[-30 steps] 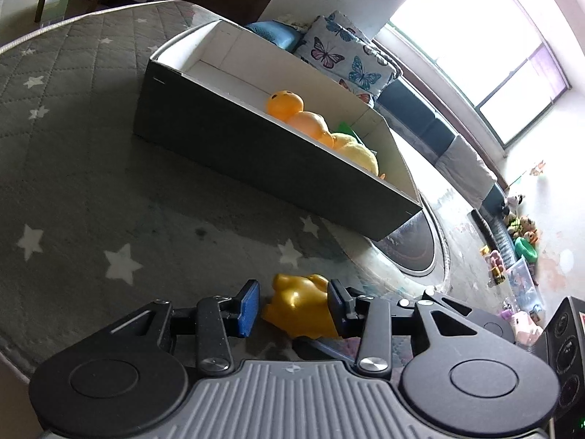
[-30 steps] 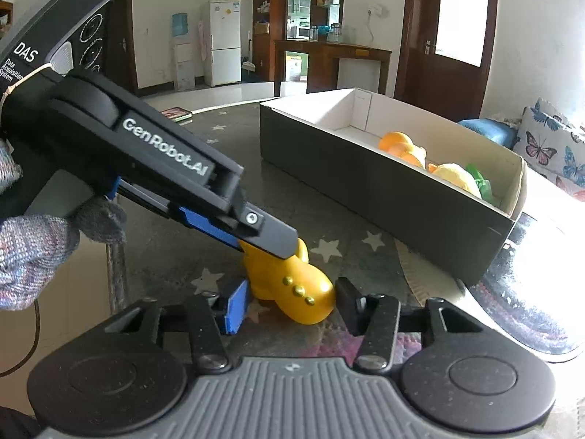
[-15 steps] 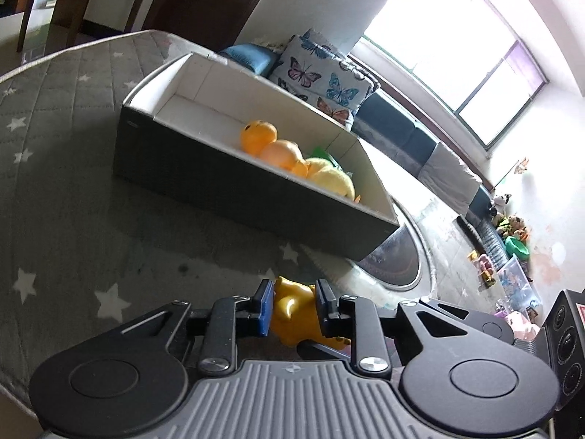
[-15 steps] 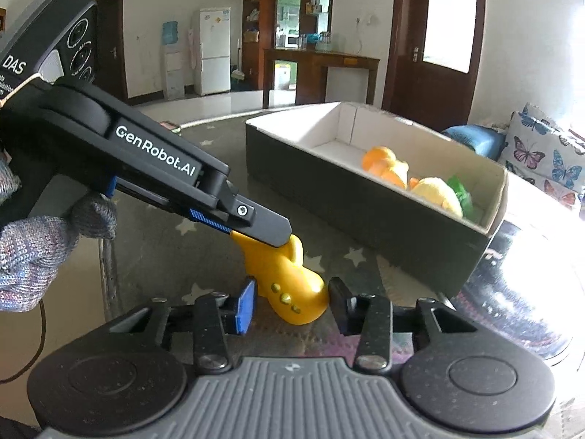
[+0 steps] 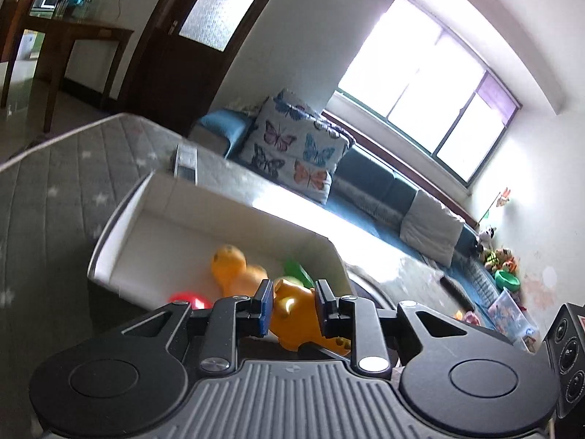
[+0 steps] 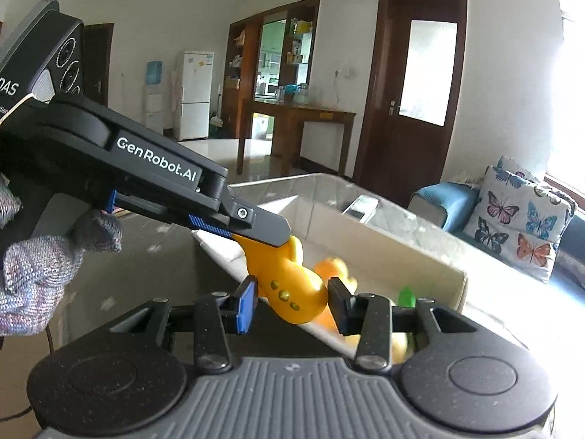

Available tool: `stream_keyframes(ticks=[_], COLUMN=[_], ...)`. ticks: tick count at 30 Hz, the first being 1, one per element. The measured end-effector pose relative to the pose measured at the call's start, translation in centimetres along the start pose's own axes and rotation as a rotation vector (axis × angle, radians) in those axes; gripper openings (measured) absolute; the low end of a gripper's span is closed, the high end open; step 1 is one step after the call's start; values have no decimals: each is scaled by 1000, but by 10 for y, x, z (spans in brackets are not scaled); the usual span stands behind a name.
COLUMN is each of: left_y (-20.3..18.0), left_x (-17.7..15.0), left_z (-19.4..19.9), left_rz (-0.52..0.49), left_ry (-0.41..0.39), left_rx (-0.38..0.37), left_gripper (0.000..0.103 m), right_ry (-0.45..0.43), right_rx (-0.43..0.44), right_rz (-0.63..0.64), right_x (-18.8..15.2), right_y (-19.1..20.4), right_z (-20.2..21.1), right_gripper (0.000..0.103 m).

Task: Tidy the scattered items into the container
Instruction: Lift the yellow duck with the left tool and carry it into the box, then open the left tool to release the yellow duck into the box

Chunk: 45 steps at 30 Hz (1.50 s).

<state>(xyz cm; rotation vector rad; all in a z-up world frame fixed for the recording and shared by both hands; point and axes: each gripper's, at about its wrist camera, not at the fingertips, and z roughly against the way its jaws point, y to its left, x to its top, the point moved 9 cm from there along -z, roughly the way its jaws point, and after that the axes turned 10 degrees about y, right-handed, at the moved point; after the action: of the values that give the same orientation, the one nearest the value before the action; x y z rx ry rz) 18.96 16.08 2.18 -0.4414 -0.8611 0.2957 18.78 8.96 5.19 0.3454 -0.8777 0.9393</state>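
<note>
My left gripper [image 5: 291, 307] is shut on a yellow rubber toy [image 5: 294, 320] and holds it in the air above the near wall of the box [image 5: 120, 216]. In the right wrist view the same toy [image 6: 289, 289] hangs from the left gripper's fingers [image 6: 256, 225] and sits between my right gripper's [image 6: 290, 305] pads, which stand close to its sides. The box [image 6: 384, 241] is grey outside and white inside. It holds an orange toy [image 5: 234, 265], a green piece [image 5: 296, 269] and a red item [image 5: 186, 298].
The box stands on a grey star-patterned mat [image 5: 44, 183] over a glass table. A remote [image 5: 185, 162] lies beyond the box. A sofa with a butterfly pillow [image 5: 296, 153] is behind. A wooden table [image 6: 292, 124] and door [image 6: 420, 84] are further back.
The left gripper has closed on the yellow toy and lifted it from the mat up to the box's edge. The right gripper rose along with it, its pads narrowing around the toy.
</note>
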Motion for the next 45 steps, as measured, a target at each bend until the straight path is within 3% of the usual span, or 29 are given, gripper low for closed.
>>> stream_keyframes(ticks=[6,17,32,45], left_y=[18,52,62,53], left_x=[18,15,7,8], left_z=[-25,-61,-68,-55], left_rz=[18,77,95,69], left_ry=[39,139,171,150], left_rx=[21,46,85,102], left_gripper=[27,26,26,27], right_ry=[44,153,170,146], right_rx=[20,76,93,72], right_rz=[-23,-69,-103,-117], right_x=[11,-6,-5,-6], right_y=[-17,-25,-25,-27], right_z=[-32,-70,-72,-57], right_gripper=[42,41,41,43])
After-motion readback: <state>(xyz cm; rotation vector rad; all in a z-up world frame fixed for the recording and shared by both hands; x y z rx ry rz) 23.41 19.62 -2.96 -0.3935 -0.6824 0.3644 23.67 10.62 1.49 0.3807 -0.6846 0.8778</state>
